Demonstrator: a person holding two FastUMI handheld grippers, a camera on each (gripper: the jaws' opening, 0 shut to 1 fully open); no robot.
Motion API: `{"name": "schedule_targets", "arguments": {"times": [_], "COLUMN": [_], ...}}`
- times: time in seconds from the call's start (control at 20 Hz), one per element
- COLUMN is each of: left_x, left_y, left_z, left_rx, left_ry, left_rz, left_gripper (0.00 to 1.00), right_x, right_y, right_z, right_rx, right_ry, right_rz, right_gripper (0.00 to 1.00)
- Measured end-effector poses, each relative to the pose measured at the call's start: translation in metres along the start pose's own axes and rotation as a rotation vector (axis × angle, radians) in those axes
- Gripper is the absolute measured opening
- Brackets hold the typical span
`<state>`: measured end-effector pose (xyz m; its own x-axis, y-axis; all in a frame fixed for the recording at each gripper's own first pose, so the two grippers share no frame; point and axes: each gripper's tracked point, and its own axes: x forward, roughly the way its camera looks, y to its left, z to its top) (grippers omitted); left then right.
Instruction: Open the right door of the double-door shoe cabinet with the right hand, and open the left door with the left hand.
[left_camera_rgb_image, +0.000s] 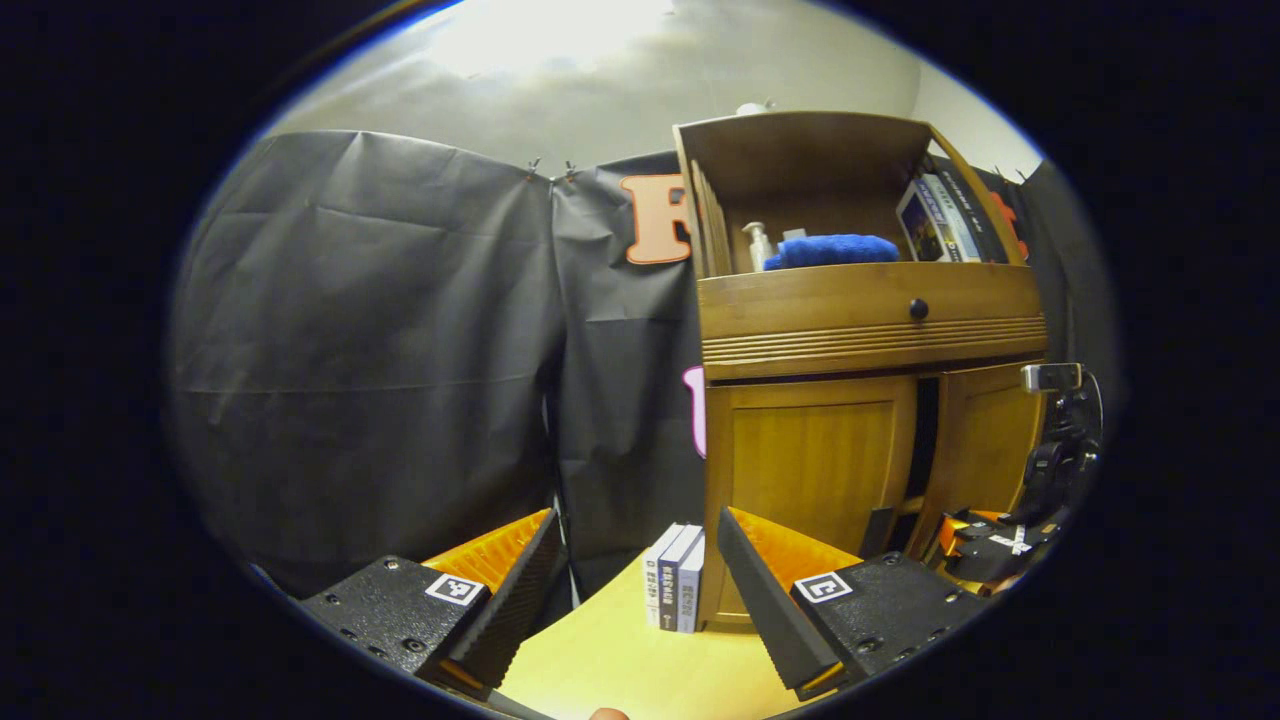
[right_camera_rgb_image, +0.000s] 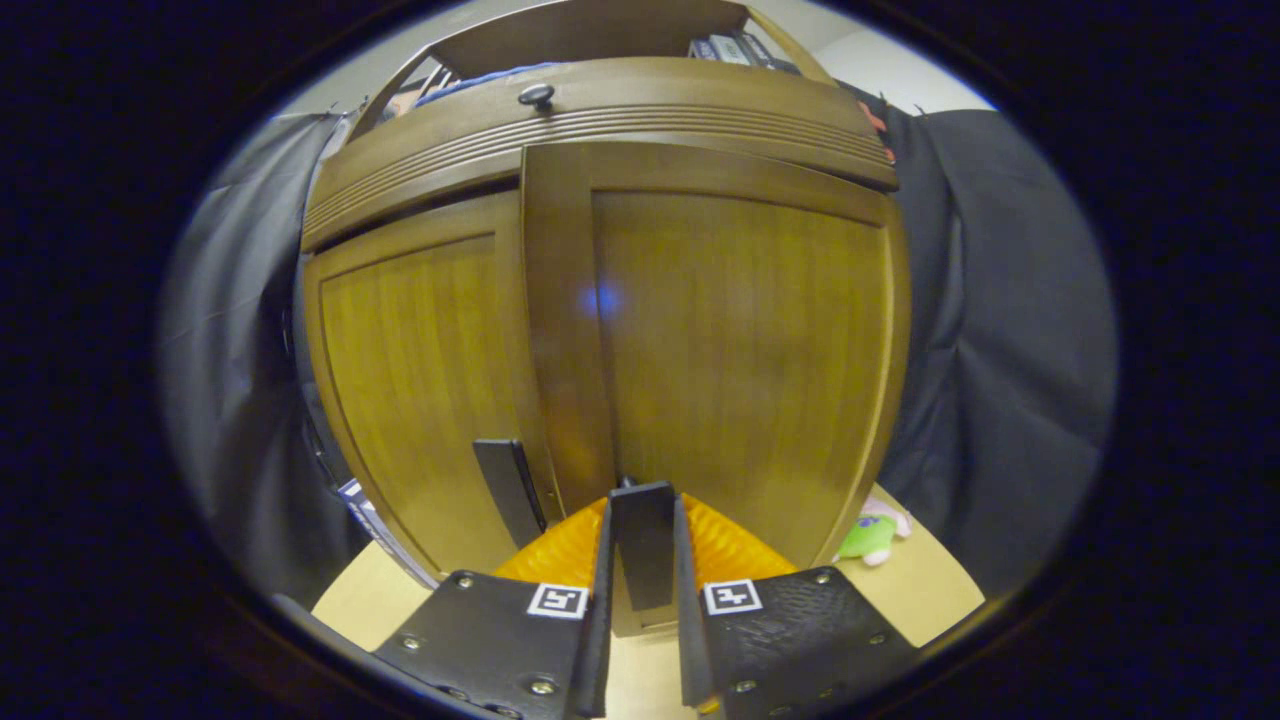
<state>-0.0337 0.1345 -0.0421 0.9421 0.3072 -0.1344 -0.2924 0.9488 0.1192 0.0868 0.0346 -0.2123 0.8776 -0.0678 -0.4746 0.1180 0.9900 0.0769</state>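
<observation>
Your right gripper (right_camera_rgb_image: 642, 600) is level at the shoe cabinet's (left_camera_rgb_image: 860, 320) base, fingers clamped on the right door's black handle (right_camera_rgb_image: 642, 540), that door (right_camera_rgb_image: 720, 340) slightly ajar, while your left gripper (left_camera_rgb_image: 640, 590) hangs wide apart, holding nothing, short of the closed left door (left_camera_rgb_image: 810, 470).

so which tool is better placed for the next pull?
Right. The right tool is shut on the right wooden door's dark handle, and that door stands slightly ajar. The left tool is open, off the cabinet, left door handle untouched.
</observation>
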Motion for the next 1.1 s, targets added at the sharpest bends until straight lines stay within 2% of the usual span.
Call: {"name": "schedule_targets", "arguments": {"times": [0.15, 0.2, 0.3, 0.5, 0.8, 1.1], "left_x": [-0.002, -0.004, -0.007, -0.017, -0.024, -0.024], "left_y": [-0.028, -0.037, -0.057, -0.095, -0.128, -0.143], "left_z": [-0.001, -0.001, -0.004, -0.008, -0.015, -0.017], "left_rx": [-0.001, -0.001, -0.006, -0.01, -0.012, -0.003], "left_ry": [-0.007, -0.008, -0.005, 0.005, 0.012, 0.013], "left_rz": [-0.088, -0.115, -0.171, -0.273, -0.349, -0.383], "left_gripper": [0.96, 0.96, 0.96, 0.96, 0.96, 0.96], "right_x": [-0.027, -0.027, -0.045, -0.075, -0.111, -0.125], "right_y": [-0.012, -0.017, -0.026, -0.054, -0.106, -0.144], "right_z": [-0.001, -0.008, -0.009, -0.019, -0.023, -0.023], "right_rx": [0.04, 0.06, 0.079, 0.071, 0.071, 0.076], "right_ry": [0.017, 0.02, 0.03, 0.028, 0.013, -0.004], "right_rz": [-0.001, 0.008, 0.013, -0.034, -0.12, -0.191], "right_gripper": [0.28, 0.23, 0.21, 0.21, 0.22, 0.2]}}
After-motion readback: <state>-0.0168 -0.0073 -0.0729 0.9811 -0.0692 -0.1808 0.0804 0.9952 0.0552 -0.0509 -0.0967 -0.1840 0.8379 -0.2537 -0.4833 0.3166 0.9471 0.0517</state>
